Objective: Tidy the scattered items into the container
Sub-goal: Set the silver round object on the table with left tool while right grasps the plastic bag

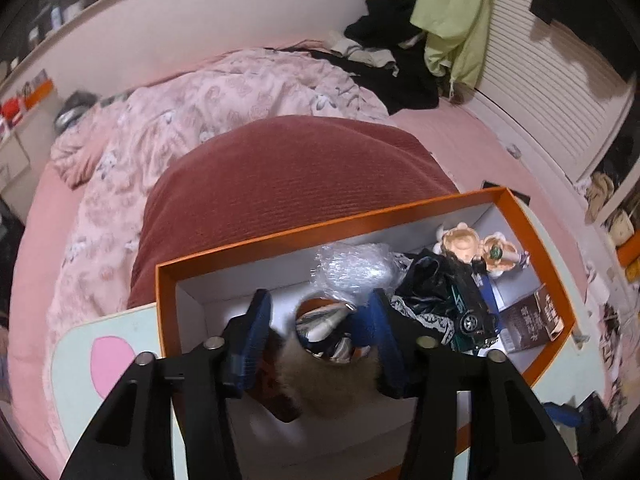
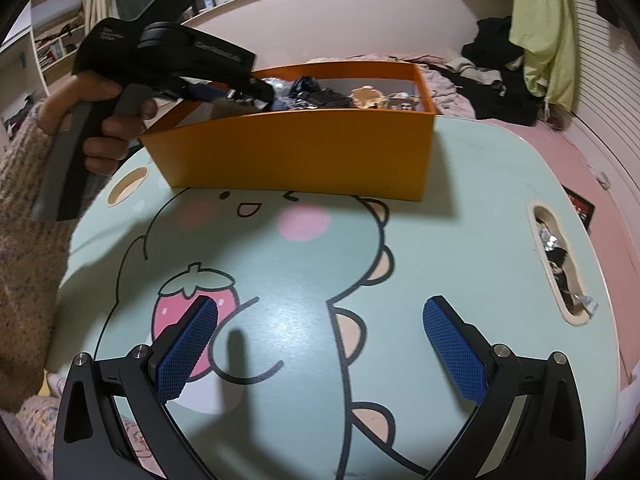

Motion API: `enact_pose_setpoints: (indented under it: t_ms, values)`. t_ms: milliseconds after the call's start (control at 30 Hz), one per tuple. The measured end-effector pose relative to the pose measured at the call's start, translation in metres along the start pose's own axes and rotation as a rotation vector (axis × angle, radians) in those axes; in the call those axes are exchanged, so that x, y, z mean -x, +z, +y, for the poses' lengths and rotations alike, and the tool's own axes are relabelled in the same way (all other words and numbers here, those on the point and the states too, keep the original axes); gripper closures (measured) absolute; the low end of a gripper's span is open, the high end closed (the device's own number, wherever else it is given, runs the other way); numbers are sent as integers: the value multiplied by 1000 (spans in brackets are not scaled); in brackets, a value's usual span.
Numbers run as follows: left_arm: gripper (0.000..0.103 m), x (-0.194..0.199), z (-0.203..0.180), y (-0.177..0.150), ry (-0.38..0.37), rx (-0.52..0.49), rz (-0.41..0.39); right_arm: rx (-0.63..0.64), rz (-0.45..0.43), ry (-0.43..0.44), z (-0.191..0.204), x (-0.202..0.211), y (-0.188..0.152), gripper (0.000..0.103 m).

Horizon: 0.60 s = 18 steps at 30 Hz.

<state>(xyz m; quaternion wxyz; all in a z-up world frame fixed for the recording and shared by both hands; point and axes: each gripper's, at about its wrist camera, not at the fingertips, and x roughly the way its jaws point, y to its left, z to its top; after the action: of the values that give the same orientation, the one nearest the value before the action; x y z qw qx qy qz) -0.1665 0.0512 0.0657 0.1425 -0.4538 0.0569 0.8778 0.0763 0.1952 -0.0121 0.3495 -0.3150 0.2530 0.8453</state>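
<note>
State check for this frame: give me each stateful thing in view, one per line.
Orange box: open-topped, no lid, on the table, partly filled.
Left gripper: over the box, shut on a furry item.
Right gripper: open, nothing in it, above the table.
Toy car: lying in the box.
Bubble wrap: crumpled, in the box.
Doll: lying in the box's far corner.

Pink bed [image 1: 460, 140], rumpled floral quilt [image 1: 200, 112], white louvred doors [image 1: 540, 92].
</note>
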Motion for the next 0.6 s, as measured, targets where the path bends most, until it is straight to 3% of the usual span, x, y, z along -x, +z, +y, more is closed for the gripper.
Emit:
enact_pose_setpoints:
  t_ms: [33,200,333,467,600]
  values:
    - [69,1,0,-1,-6,-6,-6,13,8,-5,3,-1,1,1]
    - [69,10,5,-1,11,-17,-98,34,26,-7,9,-4,4,1]
    - [69,37,17,-1,-45,20,-203,-18,23,13,0,0,6,1]
    - [69,86,35,-16,-95,76,-299,-78,-41,49,-10,21,20,1]
    - [69,109,36,-55,-87,72,-299,-114,-119,137,-7,37,62,3]
